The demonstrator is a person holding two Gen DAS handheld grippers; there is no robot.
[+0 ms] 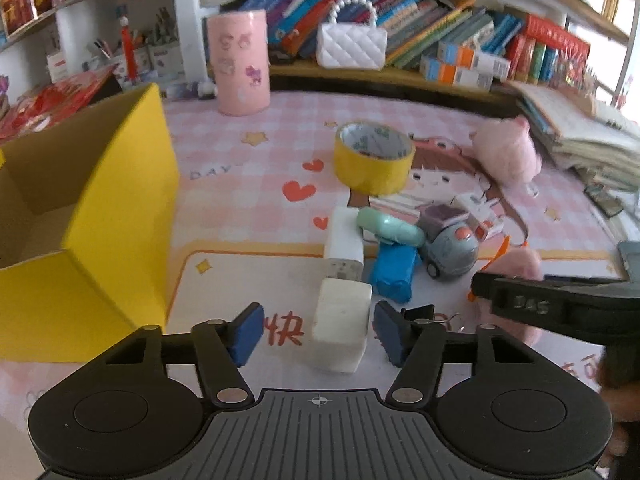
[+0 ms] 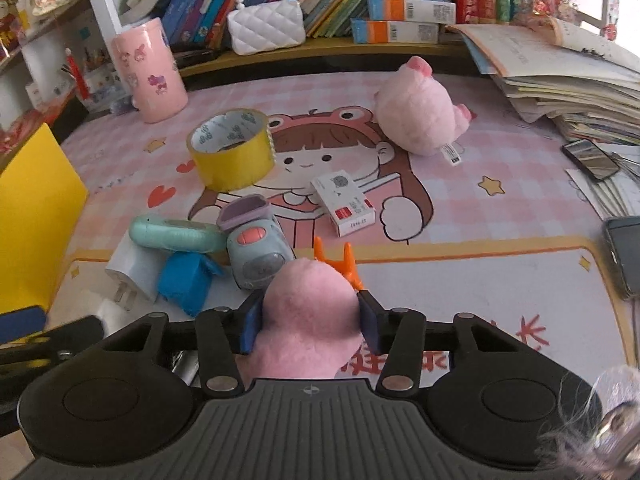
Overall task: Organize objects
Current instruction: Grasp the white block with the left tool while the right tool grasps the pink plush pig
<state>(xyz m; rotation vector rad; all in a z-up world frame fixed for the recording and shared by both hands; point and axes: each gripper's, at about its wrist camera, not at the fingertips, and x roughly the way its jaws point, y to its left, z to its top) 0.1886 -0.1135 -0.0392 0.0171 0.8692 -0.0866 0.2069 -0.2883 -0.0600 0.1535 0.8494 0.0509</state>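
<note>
Two grippers: the left gripper [image 1: 318,334] gapes around a white block [image 1: 340,330] at lower centre; the right gripper [image 2: 310,326] clamps a pink plush toy [image 2: 308,320].

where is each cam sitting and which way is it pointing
Left wrist: sits on the left gripper, facing forward over the desk; its open fingers flank a white block, yellow box to its left.
Right wrist: sits on the right gripper, facing the bookshelf; its fingers close on a pink plush.
Shared: tape roll, toy car, pink cup.
</note>
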